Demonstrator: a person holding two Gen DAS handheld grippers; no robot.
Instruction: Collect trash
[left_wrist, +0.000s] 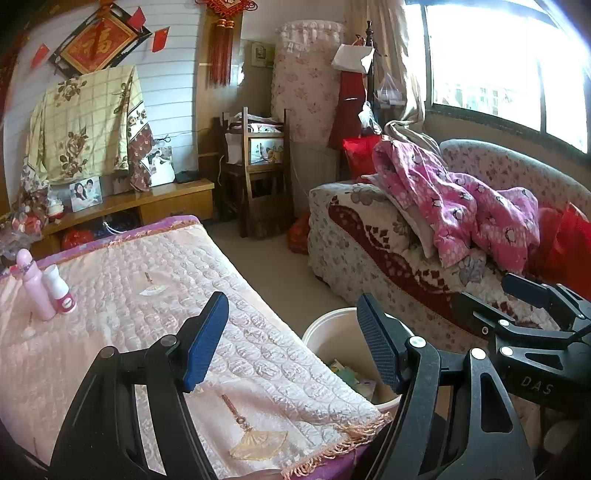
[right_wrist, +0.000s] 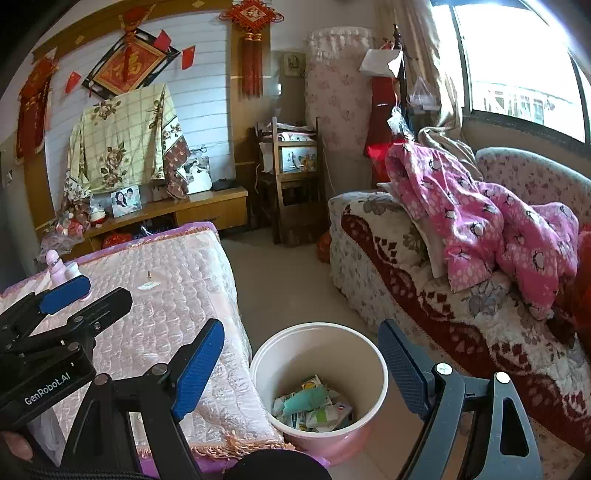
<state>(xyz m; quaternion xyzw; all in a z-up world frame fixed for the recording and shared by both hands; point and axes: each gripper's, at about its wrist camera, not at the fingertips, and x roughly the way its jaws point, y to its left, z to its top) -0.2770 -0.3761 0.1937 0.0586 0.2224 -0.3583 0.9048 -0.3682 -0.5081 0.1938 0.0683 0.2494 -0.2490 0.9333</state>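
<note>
A pink bin (right_wrist: 375, 363) stands on the floor between the cloth-covered table and the sofa, holding several wrappers and packets of trash (right_wrist: 314, 406). Its rim (left_wrist: 325, 328) shows in the left wrist view behind the blue pads. My right gripper (right_wrist: 304, 369) hangs above the bin, open, with nothing between its fingers. My left gripper (left_wrist: 293, 339) is open and empty over the table's near corner, beside the bin. Each gripper shows in the other's view: the right one (left_wrist: 546, 306) at the right edge, the left one (right_wrist: 70, 295) at the left.
A table (left_wrist: 129, 266) with a pink quilted cloth carries a pink bottle (left_wrist: 33, 284) and a small white bottle (left_wrist: 61, 290) at its far left. A sofa (right_wrist: 461, 302) with a pink blanket (right_wrist: 480, 218) runs along the right. A wooden cabinet and chair stand at the back.
</note>
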